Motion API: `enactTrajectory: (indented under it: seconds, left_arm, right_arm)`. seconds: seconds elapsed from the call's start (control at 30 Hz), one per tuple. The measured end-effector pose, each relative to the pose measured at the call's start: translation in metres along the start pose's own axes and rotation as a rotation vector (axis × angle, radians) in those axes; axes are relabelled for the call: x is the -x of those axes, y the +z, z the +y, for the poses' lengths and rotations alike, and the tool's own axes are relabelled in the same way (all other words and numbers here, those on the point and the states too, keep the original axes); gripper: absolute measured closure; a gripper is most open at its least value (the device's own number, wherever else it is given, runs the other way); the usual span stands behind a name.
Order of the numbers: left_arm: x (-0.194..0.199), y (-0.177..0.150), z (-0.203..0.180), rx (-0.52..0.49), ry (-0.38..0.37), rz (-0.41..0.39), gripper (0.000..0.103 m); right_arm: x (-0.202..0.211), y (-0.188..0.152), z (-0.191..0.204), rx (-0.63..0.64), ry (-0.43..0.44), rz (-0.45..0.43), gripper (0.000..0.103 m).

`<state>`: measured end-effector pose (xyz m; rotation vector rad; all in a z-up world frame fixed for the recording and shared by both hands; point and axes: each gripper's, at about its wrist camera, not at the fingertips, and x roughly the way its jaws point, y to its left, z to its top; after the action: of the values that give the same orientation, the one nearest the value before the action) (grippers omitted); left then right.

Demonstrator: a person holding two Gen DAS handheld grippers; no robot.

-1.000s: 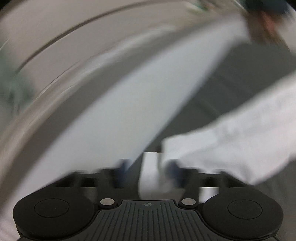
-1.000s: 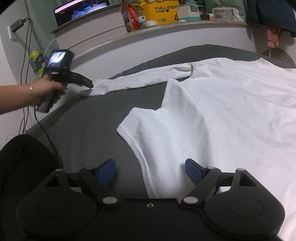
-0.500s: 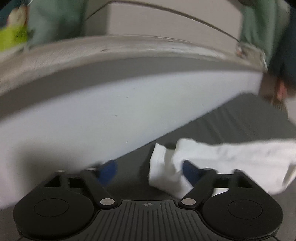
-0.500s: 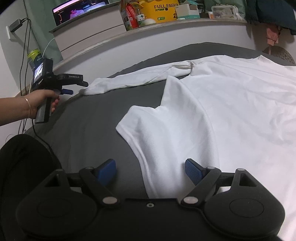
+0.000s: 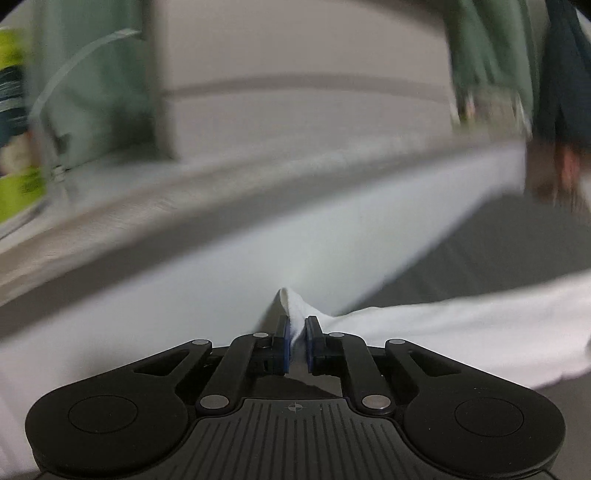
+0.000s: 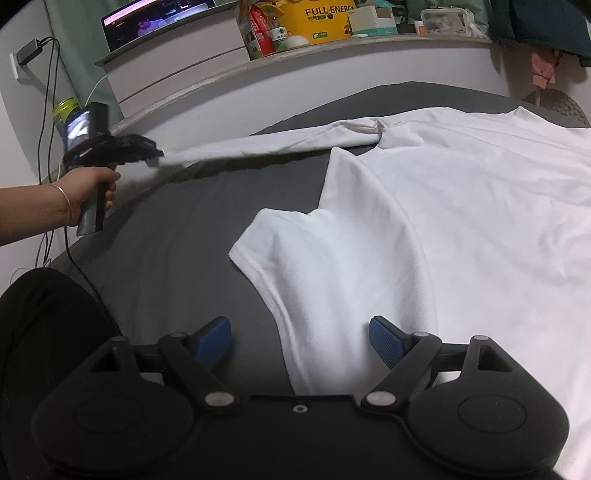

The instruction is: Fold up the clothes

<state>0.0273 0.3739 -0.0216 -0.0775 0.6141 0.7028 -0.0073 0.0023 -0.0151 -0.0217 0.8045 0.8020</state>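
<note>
Dark grey bed sheet; cluttered shelf at 12 o'clock. Left gripper pinches white shirt sleeve. Right gripper spread, empty; only its view shows left hand.

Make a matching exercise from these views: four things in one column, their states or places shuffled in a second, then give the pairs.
Things:
1. left tool
2. right tool
3. white shirt sleeve
4. laptop

States or places:
A. open, low over the shirt's hem
B. lit screen, up on the drawer unit
C. shut on the cuff
D. pulled out straight, lifted off the grey bed

Pairs: 1-C, 2-A, 3-D, 4-B
</note>
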Motion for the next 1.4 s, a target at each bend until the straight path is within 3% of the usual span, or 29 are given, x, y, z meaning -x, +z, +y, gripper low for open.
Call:
enactTrajectory:
  seconds: [0.13,0.17,0.23,0.27,0.3,0.33,0.43,0.5,0.7,0.8,0.83,0.9,1.0,1.07,1.13,1.23,1.3,1.4]
  left_arm:
    - [-0.022,-0.004,0.0,0.034,0.015,0.131,0.088]
    - [-0.027,-0.006,0.002,0.06,0.026,0.157,0.079]
    - [-0.028,-0.008,0.004,0.083,0.061,0.151,0.052]
    - [-0.025,-0.008,0.005,0.09,0.071,0.143,0.028]
    - [-0.023,-0.008,0.007,0.097,0.081,0.136,0.019]
    - [-0.02,-0.008,0.008,0.105,0.088,0.129,0.019]
    - [0.0,-0.01,0.01,0.14,0.018,0.114,0.019]
    - [0.017,-0.013,0.004,0.162,-0.065,0.11,0.019]
    - [0.066,-0.019,-0.039,0.108,-0.425,0.12,0.019]
    - [0.086,-0.015,-0.053,0.13,-0.502,0.08,0.019]
    - [0.091,-0.014,-0.058,0.141,-0.511,0.056,0.019]
    - [0.099,-0.019,-0.067,0.132,-0.443,-0.038,0.019]
    - [0.104,-0.024,-0.08,0.07,-0.283,-0.099,0.019]
    - [0.111,-0.023,-0.08,0.035,-0.253,-0.199,0.019]
    - [0.113,-0.024,-0.078,0.014,-0.258,-0.244,0.019]
    - [0.105,-0.025,-0.086,-0.025,-0.244,-0.203,0.019]
    - [0.102,-0.025,-0.09,-0.045,-0.254,-0.184,0.019]
    - [0.099,-0.026,-0.094,-0.068,-0.277,-0.163,0.019]
  right_arm:
    - [0.002,0.001,0.0,0.006,-0.003,-0.004,0.021]
    - [0.003,0.001,0.001,0.007,-0.003,-0.005,0.021]
    - [0.004,0.001,0.001,0.01,-0.004,-0.007,0.021]
    - [0.004,0.001,0.001,0.012,-0.005,-0.008,0.021]
    - [0.006,0.002,0.001,0.018,-0.006,-0.011,0.021]
    - [0.007,0.002,0.002,0.027,-0.004,-0.012,0.021]
    - [0.002,-0.001,0.011,0.094,-0.015,-0.009,0.022]
    - [-0.004,-0.004,0.018,0.146,-0.03,-0.004,0.032]
    - [-0.026,0.0,0.041,0.253,-0.025,-0.051,0.033]
    - [-0.041,0.013,0.049,0.272,-0.024,-0.071,0.033]
    - [-0.047,0.015,0.052,0.285,-0.028,-0.071,0.033]
    - [-0.058,0.016,0.06,0.318,-0.039,-0.066,0.036]
    - [-0.071,0.014,0.07,0.345,-0.099,-0.062,0.039]
    - [-0.075,0.014,0.073,0.337,-0.131,-0.076,0.04]
    - [-0.079,0.014,0.075,0.326,-0.154,-0.096,0.047]
    - [-0.084,0.016,0.074,0.315,-0.179,-0.117,0.061]
    - [-0.085,0.018,0.074,0.303,-0.202,-0.13,0.078]
    - [-0.083,0.02,0.074,0.291,-0.234,-0.146,0.085]
